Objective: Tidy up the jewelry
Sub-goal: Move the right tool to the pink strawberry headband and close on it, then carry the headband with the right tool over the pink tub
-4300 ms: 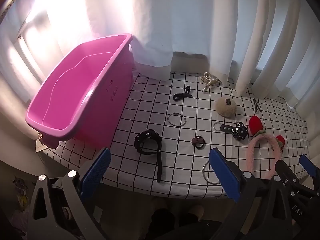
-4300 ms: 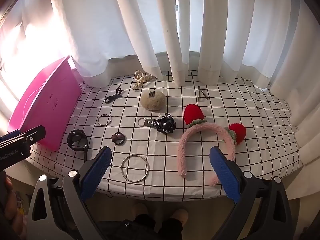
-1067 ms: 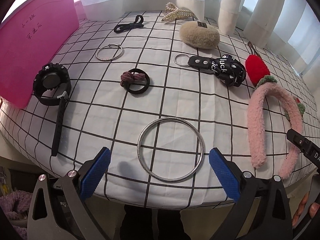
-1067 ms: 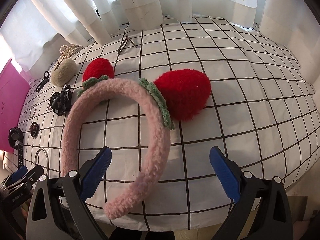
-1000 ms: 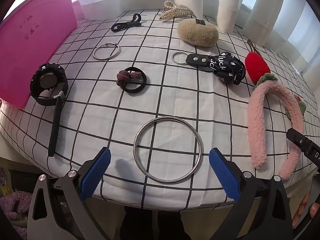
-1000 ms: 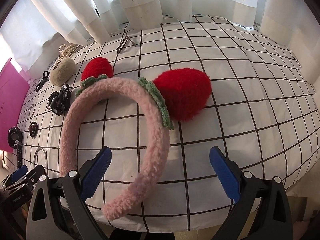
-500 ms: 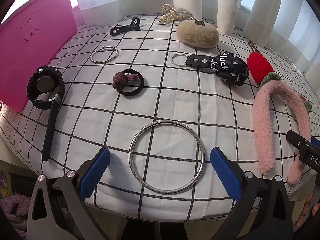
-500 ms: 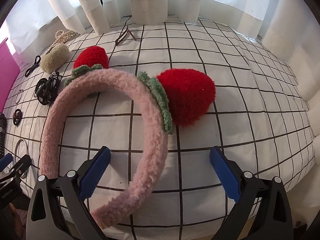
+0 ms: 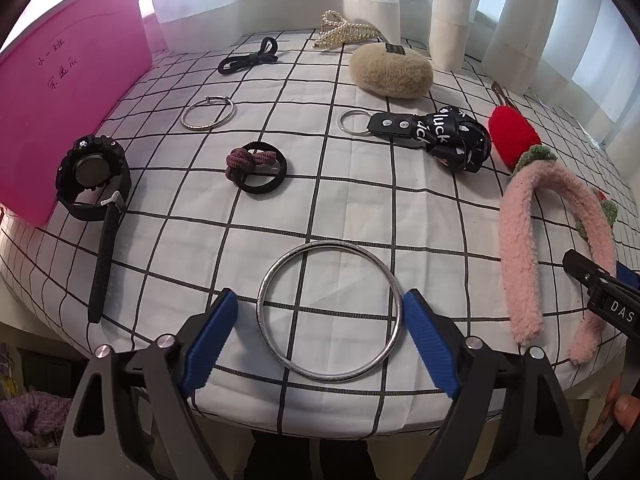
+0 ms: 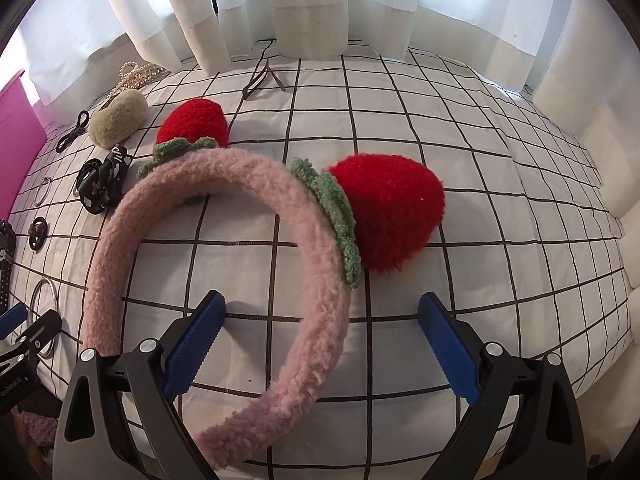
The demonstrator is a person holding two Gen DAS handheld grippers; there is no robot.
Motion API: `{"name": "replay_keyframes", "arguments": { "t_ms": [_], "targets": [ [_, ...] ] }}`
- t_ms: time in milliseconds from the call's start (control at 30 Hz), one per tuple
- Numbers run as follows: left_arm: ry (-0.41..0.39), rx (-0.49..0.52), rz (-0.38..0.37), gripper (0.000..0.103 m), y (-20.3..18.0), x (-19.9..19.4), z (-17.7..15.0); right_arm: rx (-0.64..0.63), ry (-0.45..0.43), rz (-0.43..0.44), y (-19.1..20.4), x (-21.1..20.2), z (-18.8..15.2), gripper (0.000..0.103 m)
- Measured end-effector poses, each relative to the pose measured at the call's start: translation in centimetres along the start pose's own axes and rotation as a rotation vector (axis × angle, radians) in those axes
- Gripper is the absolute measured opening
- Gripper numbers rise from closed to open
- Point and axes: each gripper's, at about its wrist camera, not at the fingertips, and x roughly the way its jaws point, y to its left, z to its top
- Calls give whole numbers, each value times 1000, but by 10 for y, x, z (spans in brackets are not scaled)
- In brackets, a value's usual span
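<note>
The left gripper (image 9: 320, 320) is closing around one large silver bangle (image 9: 329, 311) that lies flat on the checked tablecloth (image 9: 360, 208) near the table's front edge; its blue pads sit just beside the ring on either side, the right one at the rim, with no firm press visible. The right gripper (image 10: 322, 328) stands wide open over one leg of a single pink fuzzy headband (image 10: 224, 264), which passes between the pads without either touching it. The headband carries two red strawberry pom-poms (image 10: 388, 220), each with a green knitted collar.

Spread across the cloth beyond the left gripper are one black wristwatch (image 9: 93, 172) with its strap trailing toward the edge, one black hair tie with a maroon knot (image 9: 256, 166), one smaller silver bangle (image 9: 208, 114), one black cord tie (image 9: 250, 62), one pearl claw clip (image 9: 344, 32), one beige plush hair clip (image 9: 392, 70) with a small dark tag too small to read, and one black key strap on a ring (image 9: 432, 132) printed with white lettering that reads "luck". One thin brown hair clip (image 10: 262, 76) lies near the curtains (image 10: 312, 4).

A pink plastic bin (image 9: 68, 92) stands at the left, its wall bearing handwritten characters. The right gripper's body (image 9: 604, 300), marked "DAS", shows at the left camera's right edge.
</note>
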Motion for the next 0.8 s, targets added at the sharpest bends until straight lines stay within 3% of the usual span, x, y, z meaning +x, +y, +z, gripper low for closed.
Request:
{"name": "replay_keyframes", "arguments": {
  "t_ms": [67, 100, 133, 167, 233, 500, 800],
  "targets": [
    [-4, 8, -2, 72, -1, -1, -1, -20, -12, 7, 5, -3, -1, 82],
    [-5, 8, -5, 72, -1, -2, -1, -33, -20, 12, 8, -5, -1, 70],
    [-5, 8, -7, 71, -1, -2, -1, -46, -26, 14, 11, -7, -1, 52],
    [-5, 8, -9, 71, 0, -2, 0, -55, -25, 11, 14, -8, 0, 44],
    [-3, 1, -14, 71, 1, -2, 0, -61, -24, 18, 16, -9, 2, 15],
    [-31, -17, -36, 71, 9, -15, 7, -14, -55, 90, 7, -19, 6, 12],
    [-96, -33, -56, 71, 16, -47, 25, -9, -131, 113, 3, -55, 24, 12]
  ]
}}
